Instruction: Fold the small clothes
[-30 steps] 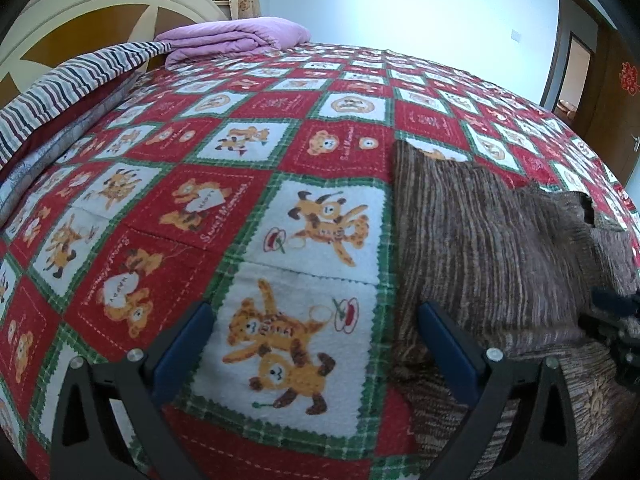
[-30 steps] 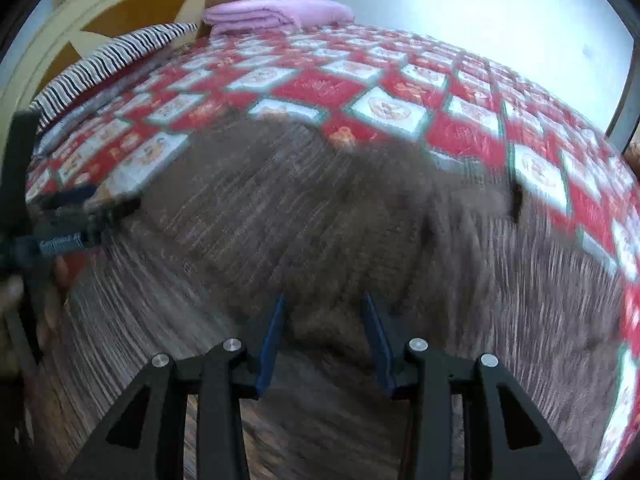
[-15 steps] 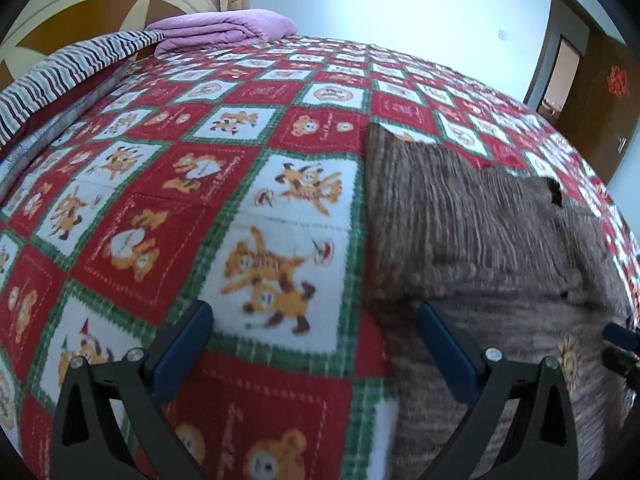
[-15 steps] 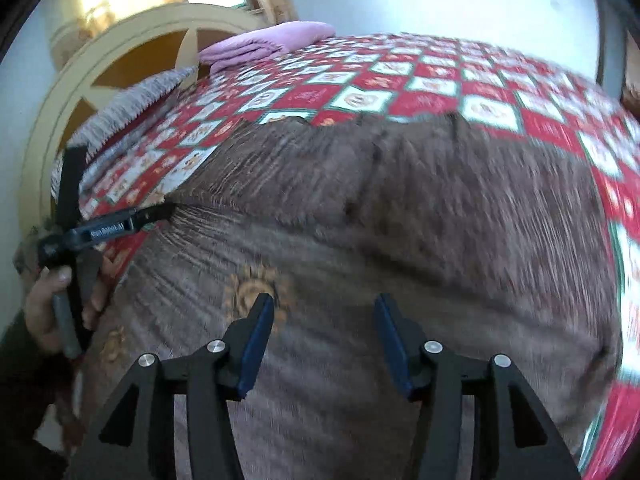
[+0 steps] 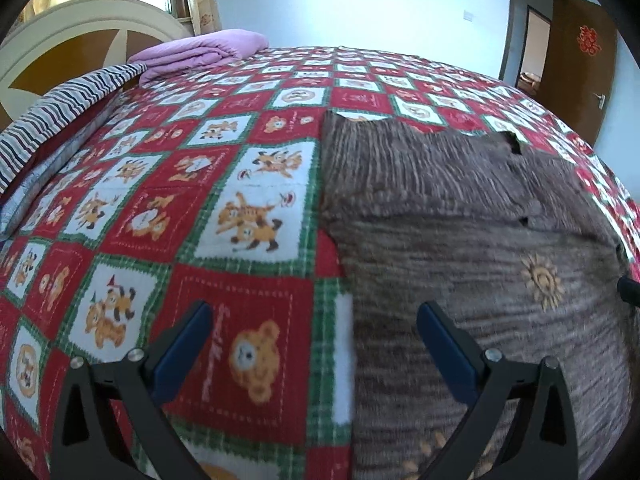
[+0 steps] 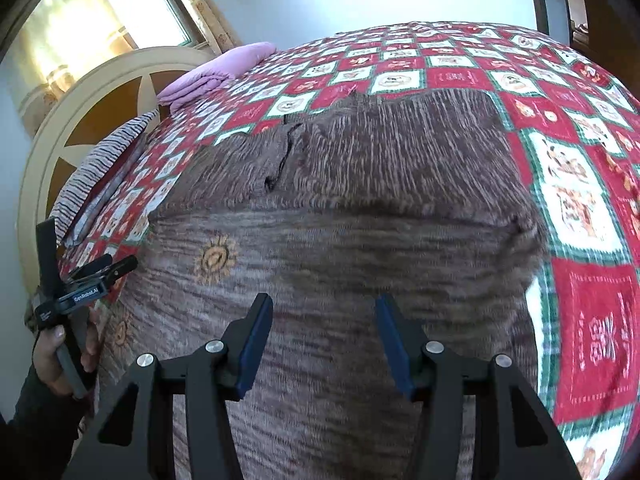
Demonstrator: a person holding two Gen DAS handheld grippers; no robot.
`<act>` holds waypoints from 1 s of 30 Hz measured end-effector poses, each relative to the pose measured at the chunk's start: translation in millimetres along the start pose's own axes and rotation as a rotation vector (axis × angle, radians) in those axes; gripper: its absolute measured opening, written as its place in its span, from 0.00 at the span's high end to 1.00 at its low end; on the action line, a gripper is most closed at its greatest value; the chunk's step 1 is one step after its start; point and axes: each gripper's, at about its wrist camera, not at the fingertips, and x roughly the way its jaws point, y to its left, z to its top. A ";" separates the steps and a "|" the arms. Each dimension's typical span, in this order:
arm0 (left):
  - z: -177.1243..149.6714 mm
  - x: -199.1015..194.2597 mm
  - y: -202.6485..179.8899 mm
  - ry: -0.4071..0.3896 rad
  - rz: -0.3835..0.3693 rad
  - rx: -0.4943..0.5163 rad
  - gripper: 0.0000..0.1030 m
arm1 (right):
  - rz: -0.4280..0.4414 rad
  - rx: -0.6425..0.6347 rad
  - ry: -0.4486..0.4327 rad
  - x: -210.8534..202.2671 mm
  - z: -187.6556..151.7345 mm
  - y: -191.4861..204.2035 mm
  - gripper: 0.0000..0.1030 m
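Observation:
A brown striped knit garment (image 5: 460, 216) with small orange sun motifs lies on the bed, its far part folded over the near part; it also fills the right wrist view (image 6: 360, 216). My left gripper (image 5: 314, 330) is open and empty, held above the garment's left edge. My right gripper (image 6: 324, 336) is open and empty, held above the garment's near middle. The left gripper also shows in the right wrist view (image 6: 116, 266), at the garment's left edge, held by a hand.
The bed is covered by a red, green and white bear-print quilt (image 5: 168, 208). A folded purple blanket (image 5: 200, 54) and a striped cover (image 5: 64, 108) lie by the cream headboard (image 5: 80, 36). A doorway and brown door (image 5: 576, 64) stand at the far right.
Both grippers have pulled back toward the near edge of the garment. The right gripper's jaws have opened wider. The garment's far part now lies folded over.

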 end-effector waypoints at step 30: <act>-103.3 -89.7 -8.8 0.046 -0.099 0.146 0.00 | -0.123 -0.126 0.120 -64.2 -104.8 23.3 0.39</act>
